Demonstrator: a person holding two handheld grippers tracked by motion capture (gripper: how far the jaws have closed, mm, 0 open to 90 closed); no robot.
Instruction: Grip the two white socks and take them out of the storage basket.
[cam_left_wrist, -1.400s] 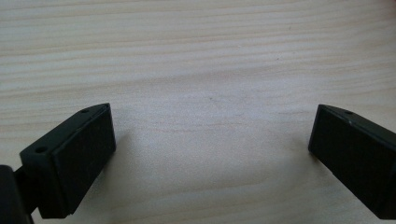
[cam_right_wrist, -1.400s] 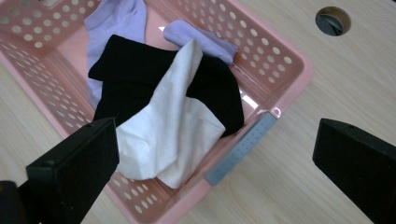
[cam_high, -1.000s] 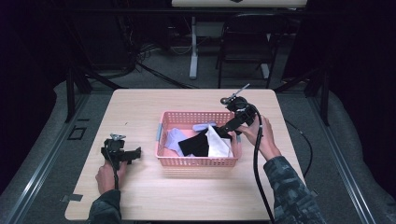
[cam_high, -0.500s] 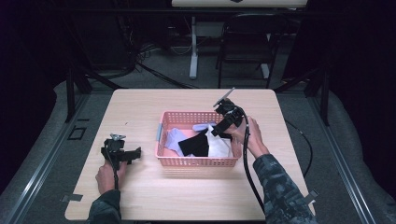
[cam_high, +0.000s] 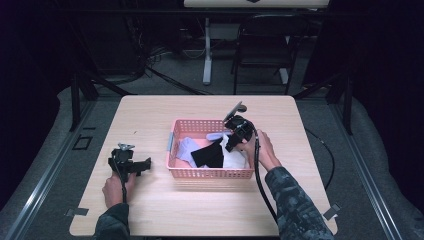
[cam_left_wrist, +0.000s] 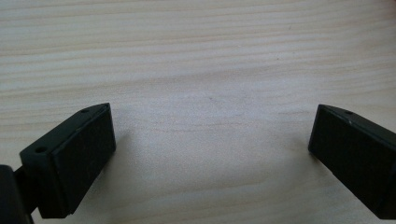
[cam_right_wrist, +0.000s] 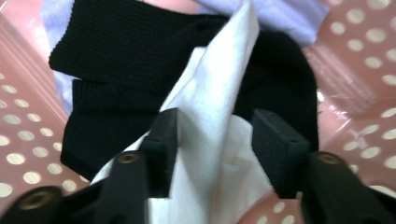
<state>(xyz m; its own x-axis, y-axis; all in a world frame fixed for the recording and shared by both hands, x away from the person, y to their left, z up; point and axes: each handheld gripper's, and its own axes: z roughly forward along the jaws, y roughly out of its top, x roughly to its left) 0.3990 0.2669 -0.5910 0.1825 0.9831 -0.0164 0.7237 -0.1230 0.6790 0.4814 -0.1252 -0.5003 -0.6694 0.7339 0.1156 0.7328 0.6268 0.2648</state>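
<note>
- Resting near the table's (cam_high: 200, 210) front-left, the left gripper (cam_high: 131, 165) lies in the person's left hand (cam_high: 116, 189).
- Its jaws stand wide apart in the left gripper view, with bare wood between them.
- Past it, mid-table, sits the pink basket (cam_high: 210, 173), holding a black sock (cam_high: 209, 155), a white cloth (cam_high: 235, 159) and lilac cloth (cam_high: 186, 149).
- The right gripper (cam_high: 231, 142), held by the right hand (cam_high: 261, 147), dips into the basket's right half, pointing down and left.
- In the right gripper view, its jaws have just been closing and stand at a middling gap; a raised fold of the white cloth (cam_right_wrist: 219, 116) lies between them.
- The left pad (cam_right_wrist: 164, 149) seems to touch the fold; a firm pinch on both sides cannot be confirmed.
- The black sock (cam_right_wrist: 121, 93) lies under and behind the fold; lilac cloth (cam_right_wrist: 280, 14) shows at the far end.
- Beyond the table: a chair (cam_high: 265, 55) and cables on the floor.
</note>
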